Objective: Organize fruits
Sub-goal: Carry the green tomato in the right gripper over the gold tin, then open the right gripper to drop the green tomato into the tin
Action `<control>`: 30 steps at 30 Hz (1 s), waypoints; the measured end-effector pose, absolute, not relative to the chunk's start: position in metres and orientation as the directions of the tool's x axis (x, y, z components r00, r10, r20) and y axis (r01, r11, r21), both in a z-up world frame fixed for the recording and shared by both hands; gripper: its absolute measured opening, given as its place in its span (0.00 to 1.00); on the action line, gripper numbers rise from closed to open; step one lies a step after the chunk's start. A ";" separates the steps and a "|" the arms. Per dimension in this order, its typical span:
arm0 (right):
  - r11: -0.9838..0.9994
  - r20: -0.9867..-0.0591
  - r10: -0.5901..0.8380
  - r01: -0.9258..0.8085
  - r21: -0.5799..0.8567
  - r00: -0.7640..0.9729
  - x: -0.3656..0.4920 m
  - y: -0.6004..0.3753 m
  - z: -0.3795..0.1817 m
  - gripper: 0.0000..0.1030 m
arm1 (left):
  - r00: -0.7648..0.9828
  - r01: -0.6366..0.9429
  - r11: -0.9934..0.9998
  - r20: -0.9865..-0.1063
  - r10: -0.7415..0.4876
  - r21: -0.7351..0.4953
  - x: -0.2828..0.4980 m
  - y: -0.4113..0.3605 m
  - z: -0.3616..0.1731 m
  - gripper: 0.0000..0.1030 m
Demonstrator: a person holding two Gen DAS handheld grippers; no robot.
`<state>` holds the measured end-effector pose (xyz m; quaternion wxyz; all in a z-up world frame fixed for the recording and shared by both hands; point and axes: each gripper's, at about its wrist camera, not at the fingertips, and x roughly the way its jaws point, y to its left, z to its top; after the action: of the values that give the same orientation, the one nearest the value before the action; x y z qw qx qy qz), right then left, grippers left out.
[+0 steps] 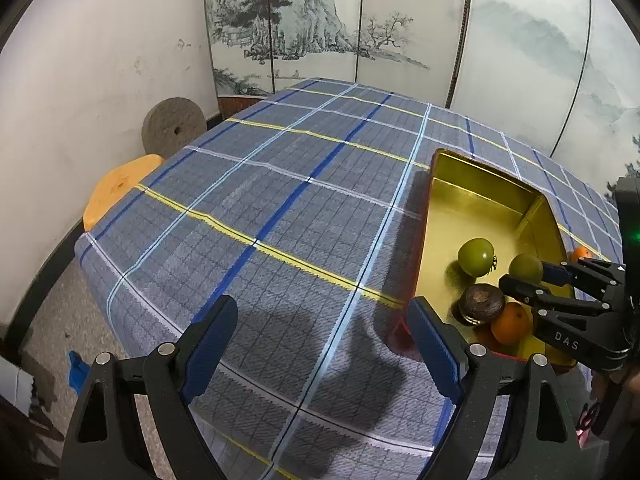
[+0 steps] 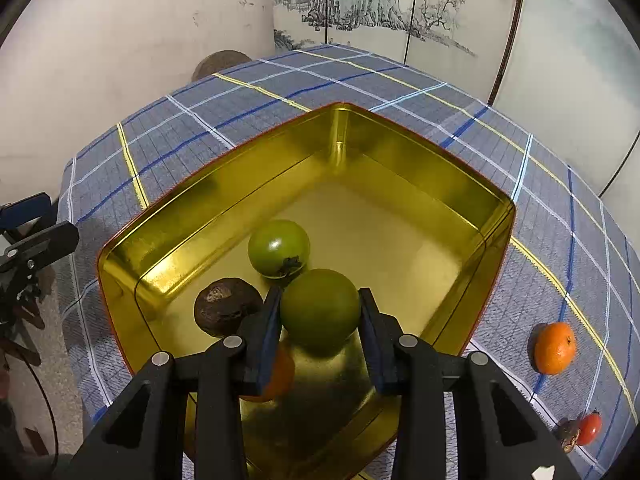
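A gold tin [image 2: 420, 140] stands on the checked tablecloth. Inside it lie a green tomato [image 2: 279, 248], a dark brown fruit [image 2: 226, 306] and an orange [image 2: 280, 376] that is partly hidden under my finger. My right gripper [image 2: 319, 294] is shut on a round green fruit [image 2: 320, 312], held over the near end of the tin with its shadow below. In the left wrist view the tin [image 1: 480, 200] is at the right, with the right gripper [image 1: 528, 276] and the green fruit [image 1: 525, 266] inside it. My left gripper [image 1: 322, 304] stands open over bare cloth beside the tin, holding nothing.
To the right of the tin on the cloth lie an orange [image 2: 554, 348], a small red tomato [image 2: 590, 428] and a brown fruit [image 2: 568, 434]. A painted folding screen [image 1: 360, 20] stands behind the table. A stone wheel [image 1: 174, 128] and an orange stool [image 1: 116, 188] are at its left.
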<state>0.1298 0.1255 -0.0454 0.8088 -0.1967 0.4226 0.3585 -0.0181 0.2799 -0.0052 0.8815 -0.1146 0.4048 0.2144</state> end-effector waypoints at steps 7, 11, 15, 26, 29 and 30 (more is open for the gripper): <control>0.663 -0.830 0.409 -0.748 -0.016 0.380 0.129 0.126 -0.048 0.34 | 0.574 -0.473 0.881 -0.770 0.279 -0.033 -0.017 0.281 -0.007 0.84; 0.664 -0.831 0.407 -0.748 -0.016 0.380 0.130 0.126 -0.049 0.34 | 0.576 -0.468 0.883 -0.769 0.276 -0.034 -0.016 0.279 -0.006 0.84; 0.668 -0.829 0.407 -0.744 -0.016 0.383 0.130 0.125 -0.049 0.35 | 0.578 -0.462 0.886 -0.770 0.270 -0.036 -0.014 0.277 -0.006 0.84; 0.669 -0.776 0.479 -0.743 0.020 0.410 0.115 0.103 -0.018 0.39 | 0.591 -0.438 0.898 -0.764 0.257 -0.036 -0.011 0.265 0.001 0.84; 0.676 -0.757 0.497 -0.736 0.032 0.423 0.108 0.091 -0.008 0.42 | 0.600 -0.422 0.906 -0.760 0.248 -0.037 -0.010 0.258 0.004 0.84; 0.680 -0.751 0.502 -0.732 0.037 0.429 0.106 0.086 -0.005 0.43 | 0.604 -0.417 0.908 -0.759 0.245 -0.038 -0.010 0.255 0.005 0.84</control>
<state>0.1056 0.0859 -0.0046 0.8319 -0.1493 0.3847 0.3710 -0.0096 0.2548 0.0050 0.8891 -0.1060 0.4045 0.1860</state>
